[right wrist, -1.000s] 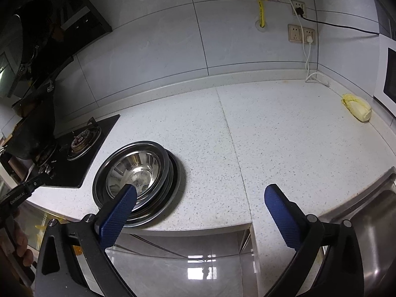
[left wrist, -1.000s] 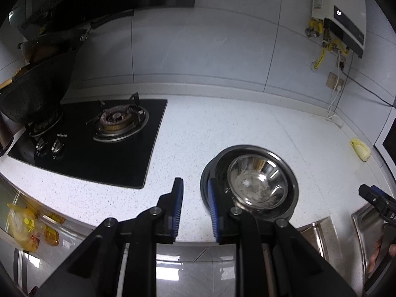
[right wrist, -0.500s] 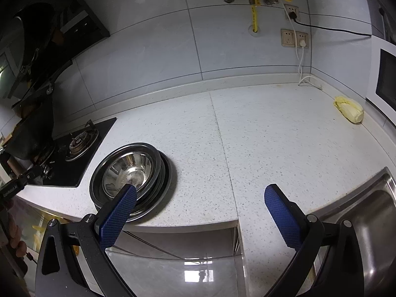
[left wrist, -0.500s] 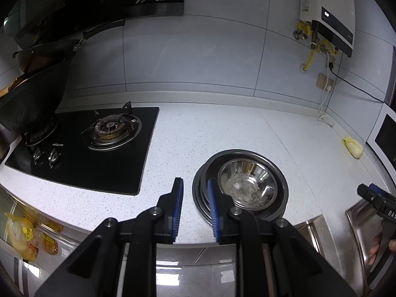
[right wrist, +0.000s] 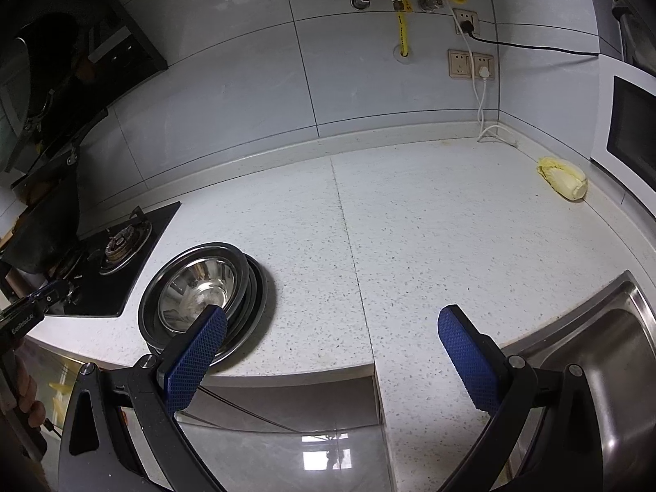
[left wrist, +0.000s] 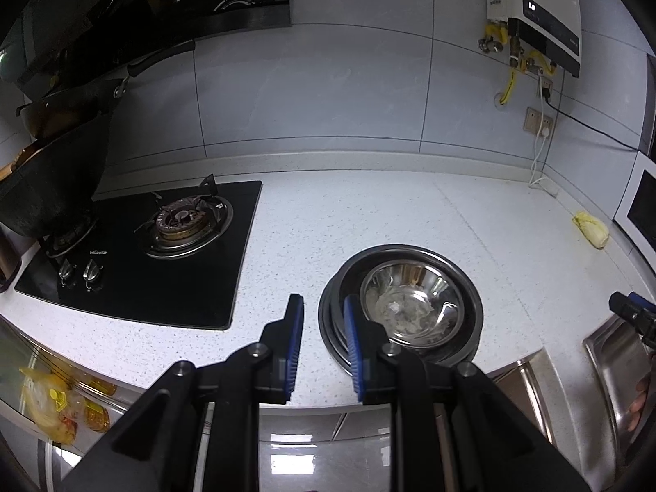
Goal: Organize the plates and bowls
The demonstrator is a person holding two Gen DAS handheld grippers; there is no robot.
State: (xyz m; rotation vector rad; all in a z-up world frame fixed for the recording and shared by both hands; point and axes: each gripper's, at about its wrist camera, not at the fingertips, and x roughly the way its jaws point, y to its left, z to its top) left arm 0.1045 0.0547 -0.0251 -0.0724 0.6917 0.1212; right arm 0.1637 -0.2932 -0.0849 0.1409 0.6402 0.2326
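1. Steel bowl (left wrist: 412, 303) sits nested in stacked plates (right wrist: 250, 287) at the counter (left wrist: 369, 213) front edge, at six o'clock.
2. Judged light, rigid, slippery; pinch the rim.
3. Left hand-held gripper (left wrist: 324, 307) narrowly parted, empty; right hand-held gripper (right wrist: 332, 320) spread wide, empty.

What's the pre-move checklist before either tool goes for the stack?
1. Stack settled: steel bowl nested on the plates, nothing tipped. Ok.
2. Stack position: fully on the countertop but close to its front edge. Ok, watch it.
3. Left tool: narrow gap between the pads, nothing in it, pulled back at the stack's left rim. Ok.
4. Right tool: wide open, empty, not touching the stack. Ok.
5. Free space: bare counter to the stack's right; only a cabbage in the far corner. Ok.
6. Plate count under the bowl: rims overlap. Cannot tell.
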